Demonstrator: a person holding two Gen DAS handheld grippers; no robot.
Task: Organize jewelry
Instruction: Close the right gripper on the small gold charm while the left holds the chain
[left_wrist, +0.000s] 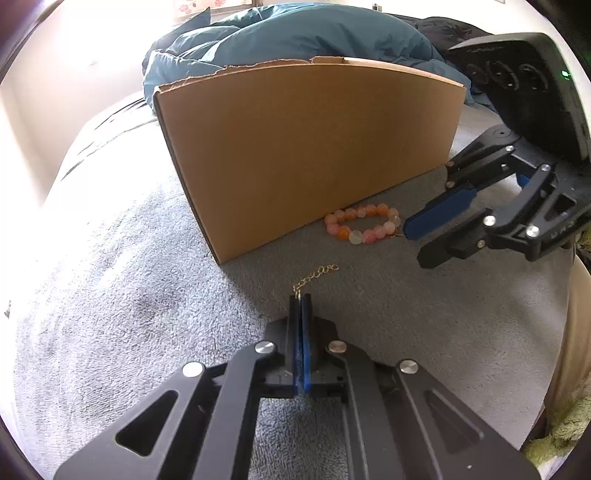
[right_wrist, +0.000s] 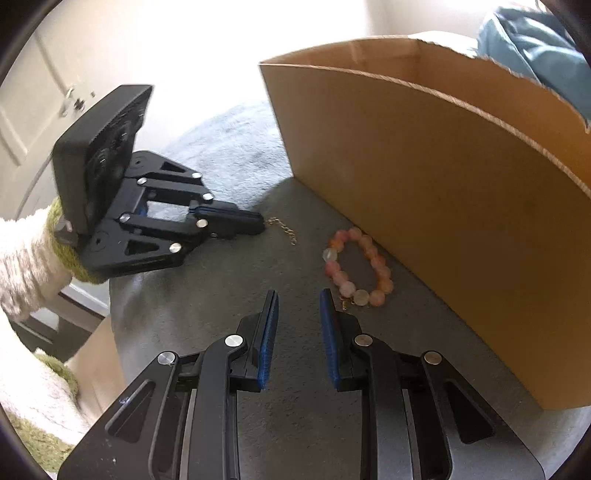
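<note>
The left tongs (left_wrist: 301, 299) sit low over the grey bedspread (left_wrist: 129, 295), their blue pads pressed flat together on one end of a thin gold chain (left_wrist: 316, 275). The free length of the chain trails forward across the fabric and curls toward the right. From the right wrist view the same left tongs (right_wrist: 258, 223) lie nearly level with the bed, the chain (right_wrist: 282, 229) spilling out of their tip onto the cover.

Behind the chain stands an open cardboard box (left_wrist: 306, 147) with a torn upper rim, resting on the bedspread. A rumpled teal duvet (left_wrist: 280, 37) is heaped behind the box.

At the foot of the box's near wall lies a bracelet of pink, orange and pale beads (left_wrist: 362, 223), in a loose ring, just beside the cardboard; whether it touches cannot be told. It lies apart from the chain.

Farthest right, the right tongs (right_wrist: 299, 299) hover above the bed with their pads parted and nothing between them. Their right finger (right_wrist: 327, 314) is just beside the near end of the bracelet (right_wrist: 356, 266), close to its small gold charm (right_wrist: 345, 303).
</note>
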